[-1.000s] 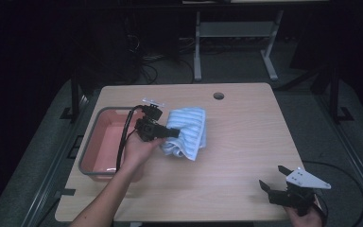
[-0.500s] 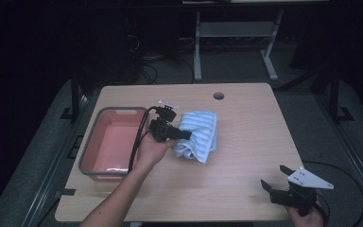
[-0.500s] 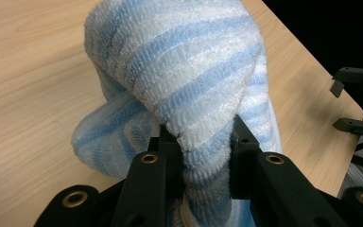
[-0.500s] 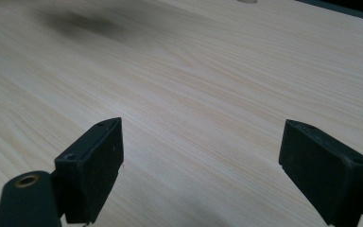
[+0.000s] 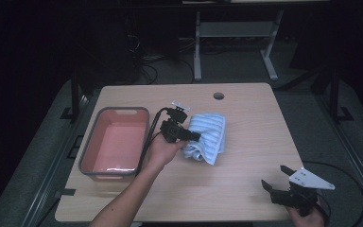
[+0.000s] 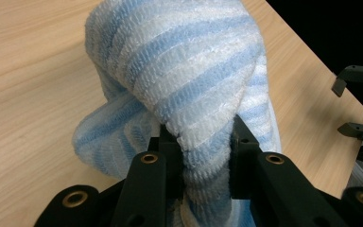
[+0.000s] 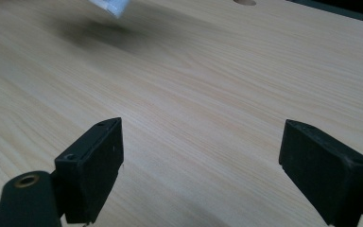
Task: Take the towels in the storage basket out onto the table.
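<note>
Right now I have the left tongs (image 5: pixel 192 135) clenched on a bunched fold of the blue-and-white striped towel (image 5: pixel 209 137), and in the left gripper view the cloth (image 6: pixel 179 85) rises as a thick wad between the two black jaws, pinched tight at its base. From the high view the towel lies crumpled on the tabletop (image 5: pixel 260 123) just right of the grey-rimmed pink tub (image 5: pixel 116 142), near the middle of the table, with the gripped end lifted and the rest apparently dragging on the wood; whether all of it is clear of the surface I cannot tell. My right tongs (image 5: pixel 275 185) sit at the near right corner, well apart from the cloth, with the jaws spread wide and nothing between them, as the right gripper view confirms over bare wood (image 7: pixel 208 85). I judge the step in hand to be carrying or repositioning the towel with one hand, the grasp itself already made. The next move calls for choosing a destination: either swinging left over the tub's rim and letting go inside, or laying the towel flat, which would need my right tongs brought in to catch a free corner, since one pinch on a wad will not spread it.
</note>
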`<state>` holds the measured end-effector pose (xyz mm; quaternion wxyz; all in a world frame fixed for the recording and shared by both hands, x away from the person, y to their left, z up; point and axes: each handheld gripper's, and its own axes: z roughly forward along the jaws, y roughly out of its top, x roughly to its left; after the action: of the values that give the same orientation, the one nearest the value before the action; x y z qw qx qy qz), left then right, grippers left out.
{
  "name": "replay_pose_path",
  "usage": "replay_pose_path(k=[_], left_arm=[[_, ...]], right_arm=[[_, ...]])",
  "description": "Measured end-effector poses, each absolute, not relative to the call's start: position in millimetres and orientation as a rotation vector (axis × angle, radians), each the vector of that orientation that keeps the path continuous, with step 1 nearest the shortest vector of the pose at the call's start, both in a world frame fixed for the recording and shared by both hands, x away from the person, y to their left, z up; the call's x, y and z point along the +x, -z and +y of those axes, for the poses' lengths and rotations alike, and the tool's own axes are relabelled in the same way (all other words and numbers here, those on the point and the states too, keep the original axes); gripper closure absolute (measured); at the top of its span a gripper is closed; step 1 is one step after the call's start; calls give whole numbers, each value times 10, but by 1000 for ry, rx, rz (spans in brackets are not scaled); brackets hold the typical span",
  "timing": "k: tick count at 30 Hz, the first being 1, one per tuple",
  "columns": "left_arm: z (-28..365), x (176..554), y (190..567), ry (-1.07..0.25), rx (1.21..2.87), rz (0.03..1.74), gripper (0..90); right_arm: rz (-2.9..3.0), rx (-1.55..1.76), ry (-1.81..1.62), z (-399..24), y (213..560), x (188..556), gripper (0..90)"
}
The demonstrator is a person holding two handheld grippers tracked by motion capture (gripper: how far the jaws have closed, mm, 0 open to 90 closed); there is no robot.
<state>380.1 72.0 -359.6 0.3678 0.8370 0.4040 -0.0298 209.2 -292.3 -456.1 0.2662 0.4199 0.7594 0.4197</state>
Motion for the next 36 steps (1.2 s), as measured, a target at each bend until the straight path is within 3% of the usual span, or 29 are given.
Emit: replay_pose_path(k=[36], left_arm=[[218,3863,3969,53,2244,1103,690]], right_arm=[[2044,1131,-1143,-2921,4556,2089,141]])
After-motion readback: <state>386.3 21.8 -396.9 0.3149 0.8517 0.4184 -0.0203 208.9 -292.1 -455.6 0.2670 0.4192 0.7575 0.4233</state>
